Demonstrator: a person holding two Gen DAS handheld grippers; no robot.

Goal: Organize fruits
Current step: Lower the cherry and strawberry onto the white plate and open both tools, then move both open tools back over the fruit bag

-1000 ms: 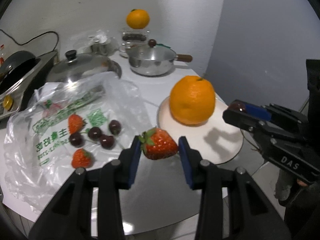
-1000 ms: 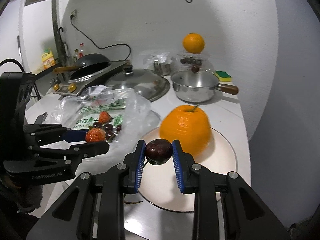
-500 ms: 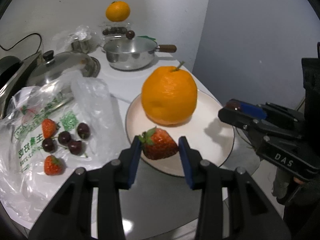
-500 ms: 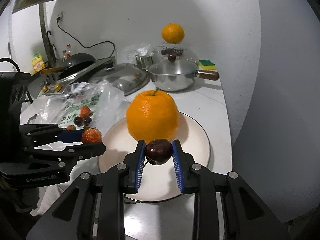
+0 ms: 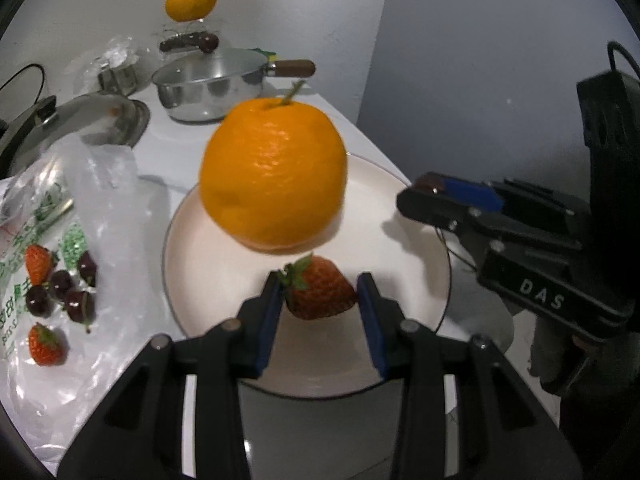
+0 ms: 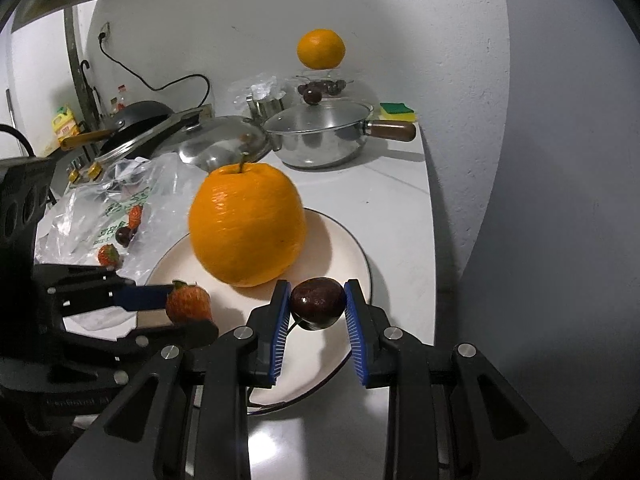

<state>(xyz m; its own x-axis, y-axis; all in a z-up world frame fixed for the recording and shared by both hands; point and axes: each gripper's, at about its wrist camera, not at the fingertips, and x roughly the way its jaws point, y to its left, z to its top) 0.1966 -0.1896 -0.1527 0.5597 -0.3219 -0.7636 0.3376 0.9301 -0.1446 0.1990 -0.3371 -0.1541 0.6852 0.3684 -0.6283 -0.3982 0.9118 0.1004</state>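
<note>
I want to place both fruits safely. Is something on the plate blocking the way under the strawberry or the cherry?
Nothing visible blocks them. The strawberry and cherry hang over bare plate; the orange sits further back on it, behind both.

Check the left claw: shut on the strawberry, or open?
Shut on it: the left claw has both blue pads against the strawberry above the plate.

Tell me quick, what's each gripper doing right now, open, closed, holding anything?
Left gripper: closed on a strawberry, above the plate.
Right gripper: closed on a dark cherry, above the same plate.
</note>
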